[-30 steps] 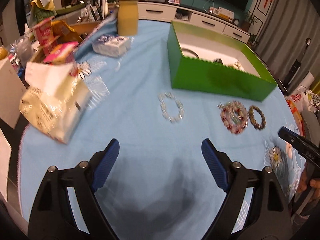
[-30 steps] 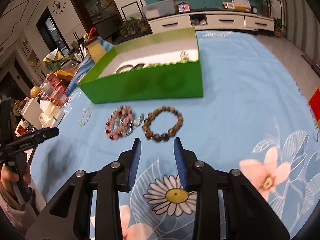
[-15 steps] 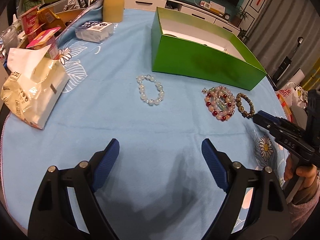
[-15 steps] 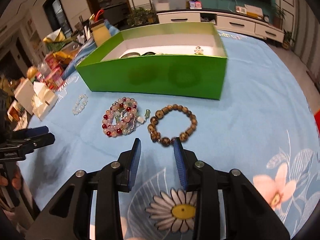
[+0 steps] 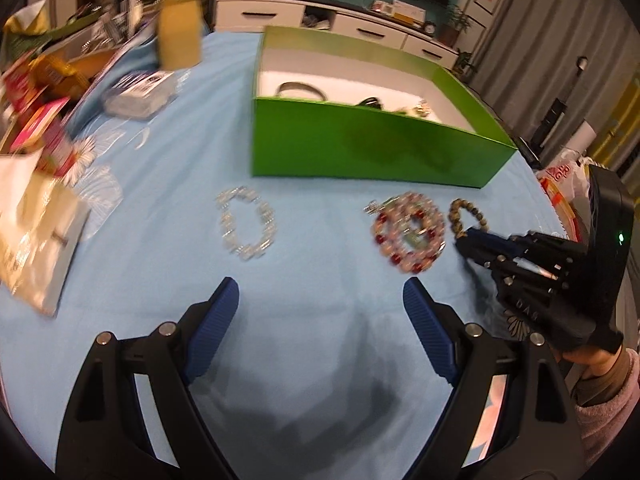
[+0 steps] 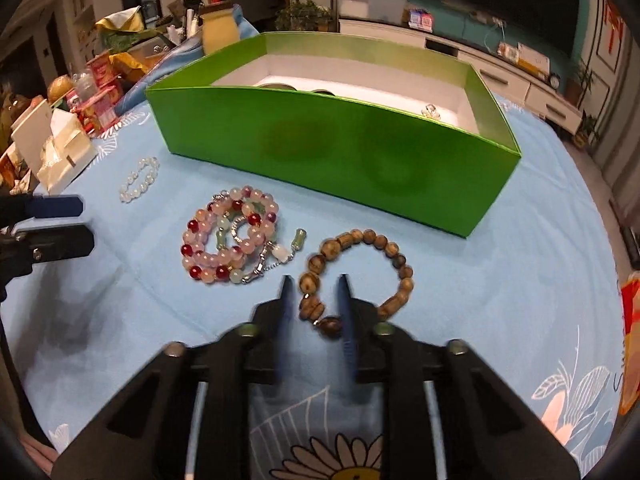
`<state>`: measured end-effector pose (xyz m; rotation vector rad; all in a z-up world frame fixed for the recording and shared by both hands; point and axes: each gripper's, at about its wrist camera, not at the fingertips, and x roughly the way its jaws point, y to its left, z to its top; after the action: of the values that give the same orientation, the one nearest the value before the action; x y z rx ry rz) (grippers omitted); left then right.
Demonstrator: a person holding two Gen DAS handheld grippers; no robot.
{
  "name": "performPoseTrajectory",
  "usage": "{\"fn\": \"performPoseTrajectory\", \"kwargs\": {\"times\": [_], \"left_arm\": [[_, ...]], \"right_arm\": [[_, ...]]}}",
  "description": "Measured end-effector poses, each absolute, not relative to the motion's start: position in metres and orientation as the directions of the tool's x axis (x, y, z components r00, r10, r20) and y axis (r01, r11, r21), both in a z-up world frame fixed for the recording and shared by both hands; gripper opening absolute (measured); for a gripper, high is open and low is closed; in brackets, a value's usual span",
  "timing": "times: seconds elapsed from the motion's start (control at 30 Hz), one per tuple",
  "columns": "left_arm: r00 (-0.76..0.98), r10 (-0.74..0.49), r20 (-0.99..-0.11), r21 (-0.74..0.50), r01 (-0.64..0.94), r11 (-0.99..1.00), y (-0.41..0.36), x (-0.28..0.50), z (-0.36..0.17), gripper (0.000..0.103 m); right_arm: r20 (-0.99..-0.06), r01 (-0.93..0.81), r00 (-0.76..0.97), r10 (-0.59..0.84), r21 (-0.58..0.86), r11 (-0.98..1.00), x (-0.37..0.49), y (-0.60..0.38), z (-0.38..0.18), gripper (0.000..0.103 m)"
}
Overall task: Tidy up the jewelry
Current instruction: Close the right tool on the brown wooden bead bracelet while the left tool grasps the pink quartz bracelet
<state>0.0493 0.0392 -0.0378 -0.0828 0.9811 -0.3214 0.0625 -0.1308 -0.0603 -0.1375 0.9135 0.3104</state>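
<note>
A brown wooden bead bracelet (image 6: 360, 272) lies on the blue tablecloth in front of the green box (image 6: 328, 148). My right gripper (image 6: 314, 286) is low over it, its jaws a narrow gap apart around the bracelet's near-left beads, not clamped. A pink and red bead bracelet (image 6: 230, 240) lies just to the left, and a clear bead bracelet (image 6: 138, 180) further left. My left gripper (image 5: 320, 300) is wide open and empty, held short of the clear bracelet (image 5: 246, 224) and the pink one (image 5: 408, 232). The box (image 5: 360, 152) holds a few pieces.
A tissue pack (image 5: 32, 236), snack packets (image 5: 36, 120) and a yellow jar (image 5: 178, 36) crowd the table's left side. The right gripper also shows at the right of the left wrist view (image 5: 472, 240). A red bag (image 6: 630, 340) lies beyond the right table edge.
My right gripper has moved forward and down until its jaws straddle the wooden bracelet's near beads. My left gripper has shifted a little closer to the bracelets, still wide open.
</note>
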Motion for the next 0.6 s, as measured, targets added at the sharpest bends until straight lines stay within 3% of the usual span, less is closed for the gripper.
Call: {"fn": "performPoseTrajectory", "kwargs": {"times": [0.1,0.37,0.53,0.6], "left_arm": [[0.507,-0.322,-0.799,-0.214,0.262,0.941,0.024,0.057,-0.039,0.084],[0.5,-0.371,-0.782,-0.221,0.335,0.916,-0.001,0.084,-0.045,0.07],[0.496,-0.384,-0.779,-0.202,0.381,0.902,-0.016,0.101,-0.051,0.048],[0.498,-0.381,-0.779,-0.191,0.39,0.901,-0.02,0.105,-0.052,0.048]], "right_arm": [[-0.792,-0.315,0.573,0.209,0.022,0.949,0.061,-0.133,-0.06,0.012],[-0.755,-0.228,0.578,0.309,0.214,0.95,0.044,-0.177,-0.055,0.012],[-0.755,-0.2,0.573,0.317,0.247,0.948,0.038,-0.188,-0.058,0.012],[-0.752,-0.196,0.574,0.324,0.258,0.946,0.038,-0.189,-0.058,0.012]]}}
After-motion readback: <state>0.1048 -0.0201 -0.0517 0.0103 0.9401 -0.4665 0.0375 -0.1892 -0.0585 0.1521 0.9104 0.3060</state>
